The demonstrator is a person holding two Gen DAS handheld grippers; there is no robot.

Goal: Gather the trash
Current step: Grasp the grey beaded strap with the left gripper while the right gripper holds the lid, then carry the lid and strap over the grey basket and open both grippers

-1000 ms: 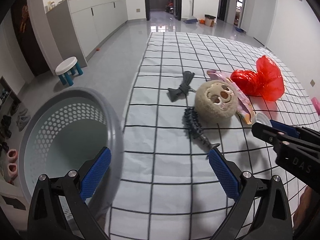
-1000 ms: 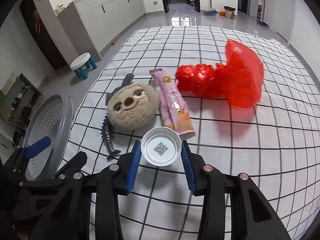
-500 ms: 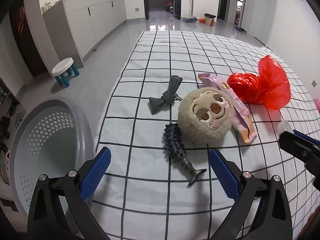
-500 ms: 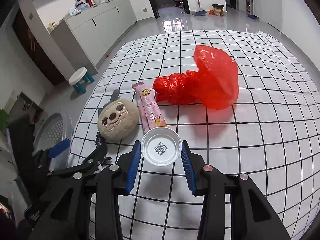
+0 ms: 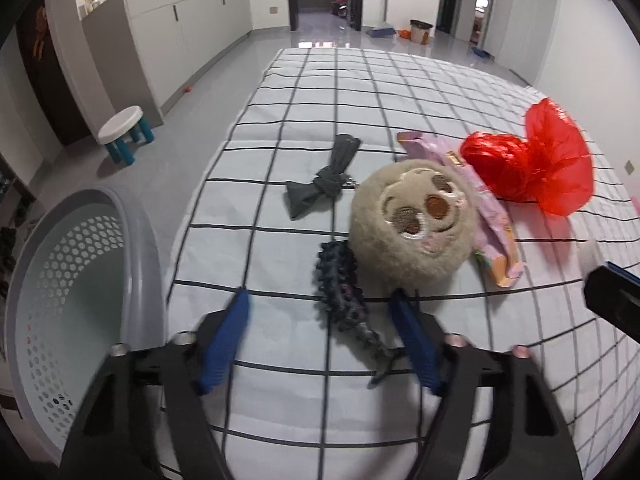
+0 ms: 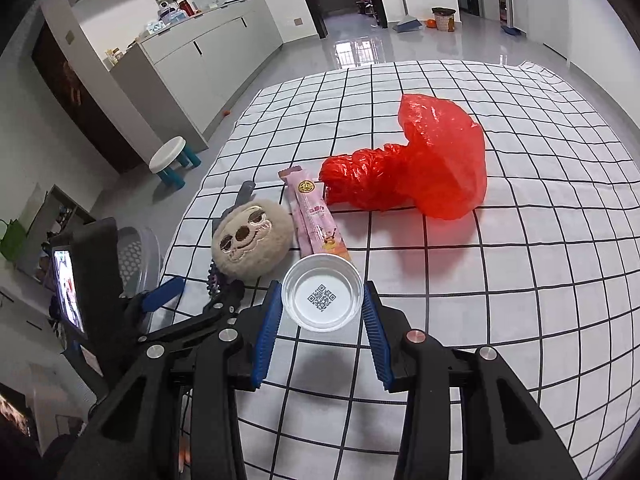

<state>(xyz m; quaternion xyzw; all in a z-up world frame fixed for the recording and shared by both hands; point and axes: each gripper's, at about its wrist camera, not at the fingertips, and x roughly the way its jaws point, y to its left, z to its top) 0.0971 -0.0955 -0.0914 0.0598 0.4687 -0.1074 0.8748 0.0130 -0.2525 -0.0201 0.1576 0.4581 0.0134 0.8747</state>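
Note:
My left gripper (image 5: 322, 320) hangs low over the checked sheet (image 5: 360, 92), its jaws closing around a dark spiky hair clip (image 5: 340, 304) that lies between the blue pads without touching them. Behind the clip sits a round beige plush toy (image 5: 412, 232). A pink snack wrapper (image 5: 494, 220) and a crumpled red plastic bag (image 5: 528, 164) lie to its right. My right gripper (image 6: 322, 312) is shut on a clear plastic cup (image 6: 322, 298) with a QR code on its bottom, held just above the sheet. The left gripper (image 6: 196, 292) also shows in the right wrist view.
A grey perforated basket (image 5: 140, 240) stands off the bed's left edge. A grey fabric bow (image 5: 324, 184) lies behind the clip. A small white stool (image 5: 124, 132) stands on the floor, with cabinets behind it. The far half of the sheet is bare.
My left gripper moved right from over the basket to the hair clip and its jaws narrowed around it. My right gripper kept its hold on the cup and rose slightly.

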